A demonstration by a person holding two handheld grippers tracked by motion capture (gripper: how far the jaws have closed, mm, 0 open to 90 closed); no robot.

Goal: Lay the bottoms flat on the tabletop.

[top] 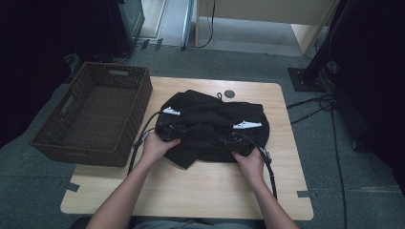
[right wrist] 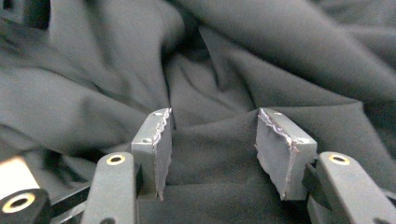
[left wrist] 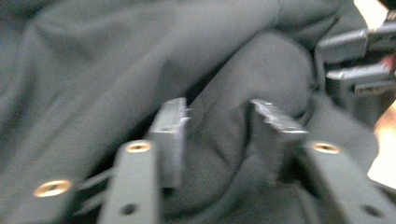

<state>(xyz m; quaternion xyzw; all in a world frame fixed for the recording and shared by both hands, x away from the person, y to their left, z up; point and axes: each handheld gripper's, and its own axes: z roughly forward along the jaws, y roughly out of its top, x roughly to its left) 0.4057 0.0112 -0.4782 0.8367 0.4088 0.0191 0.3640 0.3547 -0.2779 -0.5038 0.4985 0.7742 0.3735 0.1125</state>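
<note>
A black garment (top: 215,125) lies crumpled in the middle of the wooden table (top: 200,186). My left gripper (top: 170,131) rests on its left part, held by the person's left hand. In the left gripper view its jaws (left wrist: 219,109) stand apart around a raised fold of the dark cloth (left wrist: 224,140), and the pads do not visibly press it. My right gripper (top: 237,140) sits on the garment's right front part. In the right gripper view its jaws (right wrist: 212,116) are open, with the cloth (right wrist: 210,154) lying slack between the pads.
A dark brown wicker basket (top: 138,119) stands at the table's left edge, overhanging it. A small dark round disc (top: 229,94) lies on the table behind the garment. The right gripper (left wrist: 359,60) shows at the top right of the left gripper view. Cables (top: 272,176) trail from both grippers.
</note>
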